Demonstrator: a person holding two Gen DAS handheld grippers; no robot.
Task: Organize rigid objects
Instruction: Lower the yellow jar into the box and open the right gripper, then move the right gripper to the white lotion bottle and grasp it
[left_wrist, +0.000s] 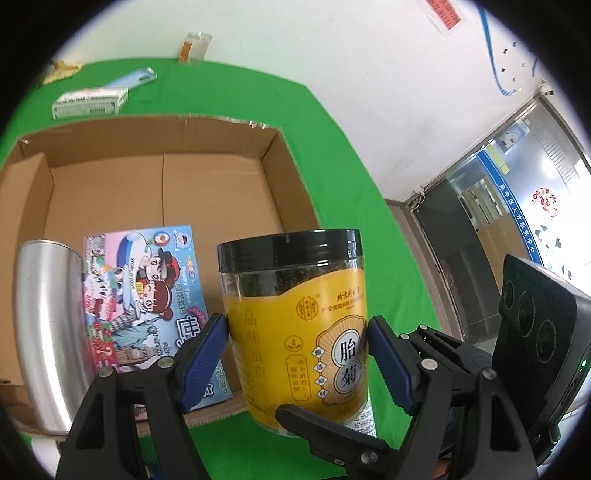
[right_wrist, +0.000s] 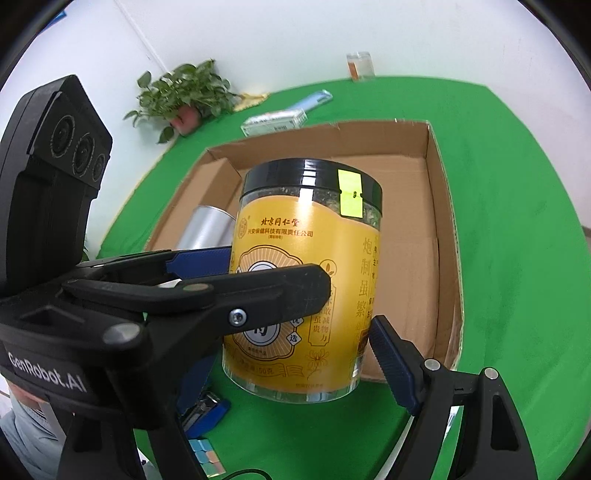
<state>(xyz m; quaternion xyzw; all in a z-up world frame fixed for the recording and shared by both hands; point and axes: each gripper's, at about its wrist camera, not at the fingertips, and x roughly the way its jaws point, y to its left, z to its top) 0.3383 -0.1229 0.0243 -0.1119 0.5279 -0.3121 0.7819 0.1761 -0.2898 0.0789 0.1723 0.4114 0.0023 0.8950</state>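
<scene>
A clear jar (left_wrist: 295, 317) with a black lid and a yellow label is clamped by both grippers at once. My left gripper (left_wrist: 295, 332) is shut on it, a blue pad pressing on each side of the label. My right gripper (right_wrist: 295, 343) is shut on the same jar (right_wrist: 303, 258), gripping it lower down; its left finger is hidden behind the left gripper's black fingers (right_wrist: 258, 284), which cross the label. The jar hangs upright at the near right corner of an open cardboard box (left_wrist: 291, 173). Inside the box lie a silver tin (left_wrist: 48, 325) and a colourful flat pack (left_wrist: 147, 295).
On the green table behind the box lie a white carton (left_wrist: 90, 101), a blue flat item (left_wrist: 136, 79) and a clear cup (left_wrist: 195, 46). A potted plant (right_wrist: 184, 96) stands at the back left. A blue stapler (right_wrist: 207, 410) and a pastel cube (right_wrist: 207, 454) lie by the near edge.
</scene>
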